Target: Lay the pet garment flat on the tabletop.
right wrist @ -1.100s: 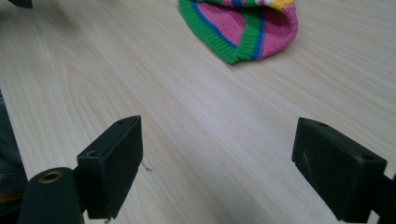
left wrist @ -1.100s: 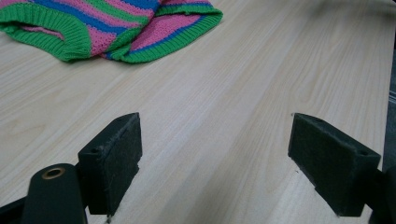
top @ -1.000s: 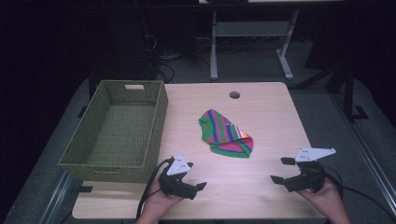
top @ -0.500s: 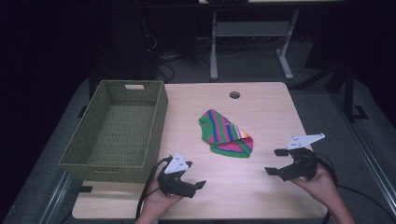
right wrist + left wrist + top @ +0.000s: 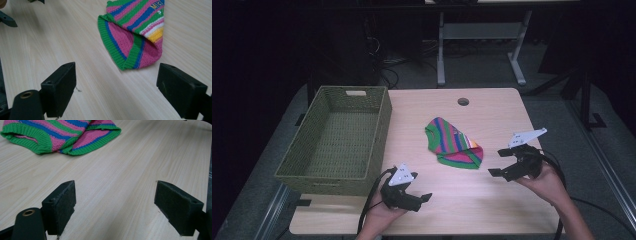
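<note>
A striped knitted garment (image 5: 453, 143) in pink, green and blue lies folded near the middle of the wooden table (image 5: 492, 115). My right gripper (image 5: 499, 161) hovers just right of it, open, its jaws pointing at the cloth. In the right gripper view the garment (image 5: 136, 37) lies a short way ahead of the empty jaws. My left gripper (image 5: 424, 198) rests open near the table's front edge, below and left of the garment. The left gripper view has the garment (image 5: 62, 135) farther off at the upper left, with bare wood between the pads.
A green woven basket (image 5: 317, 175) stands empty along the table's left side, close to my left hand. A round cable hole (image 5: 463, 101) sits at the table's back. Table legs and cables (image 5: 442, 55) lie on the dark floor behind.
My right gripper has risen and moved left toward the garment. The left gripper has barely moved. The garment lies as before.
</note>
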`<state>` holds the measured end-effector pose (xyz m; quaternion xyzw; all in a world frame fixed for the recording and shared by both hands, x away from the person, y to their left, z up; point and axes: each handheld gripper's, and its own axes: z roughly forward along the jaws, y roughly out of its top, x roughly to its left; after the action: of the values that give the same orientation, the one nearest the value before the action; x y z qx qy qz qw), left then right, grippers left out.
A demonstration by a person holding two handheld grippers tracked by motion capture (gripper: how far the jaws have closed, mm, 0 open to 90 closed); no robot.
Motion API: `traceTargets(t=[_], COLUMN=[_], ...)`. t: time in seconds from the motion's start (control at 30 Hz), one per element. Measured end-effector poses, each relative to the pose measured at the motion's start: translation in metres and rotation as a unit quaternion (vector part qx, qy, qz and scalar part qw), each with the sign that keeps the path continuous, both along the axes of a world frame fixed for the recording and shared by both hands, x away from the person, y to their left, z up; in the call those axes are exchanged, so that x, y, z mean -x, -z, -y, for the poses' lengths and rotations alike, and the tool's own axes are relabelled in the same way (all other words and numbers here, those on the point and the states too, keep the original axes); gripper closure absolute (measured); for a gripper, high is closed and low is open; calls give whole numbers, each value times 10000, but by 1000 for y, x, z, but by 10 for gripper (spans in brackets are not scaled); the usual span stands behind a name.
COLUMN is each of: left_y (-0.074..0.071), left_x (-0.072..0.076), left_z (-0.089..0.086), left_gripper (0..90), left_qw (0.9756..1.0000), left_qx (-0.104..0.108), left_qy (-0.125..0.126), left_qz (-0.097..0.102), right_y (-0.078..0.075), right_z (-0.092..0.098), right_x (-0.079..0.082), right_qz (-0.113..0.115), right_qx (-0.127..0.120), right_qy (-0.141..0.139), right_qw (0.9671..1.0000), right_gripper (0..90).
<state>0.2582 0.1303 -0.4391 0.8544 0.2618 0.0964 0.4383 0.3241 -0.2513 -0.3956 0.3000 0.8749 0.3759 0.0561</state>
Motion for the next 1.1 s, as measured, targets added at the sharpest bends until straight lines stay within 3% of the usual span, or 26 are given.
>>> traceTargets(t=[0.23, 0.63, 1.1], left_y=[0, -2, -2], left_x=[-1, -2, -2], left_z=[0, -1, 1], left_gripper=[171, 171, 171], left_qw=[10000, 10000, 10000], left_qx=[34, 59, 71], left_qy=[-2, -23, 17], left_qz=[-1, -1, 7], right_y=[-6, -16, -19], right_z=[-13, -36, -48], right_x=[-17, -46, -66], right_qz=[-95, -70, -160], right_qx=[133, 355, 441], right_qy=[-71, -229, -267], right_qw=[9998, 9991, 9985], right_gripper=[156, 162, 162])
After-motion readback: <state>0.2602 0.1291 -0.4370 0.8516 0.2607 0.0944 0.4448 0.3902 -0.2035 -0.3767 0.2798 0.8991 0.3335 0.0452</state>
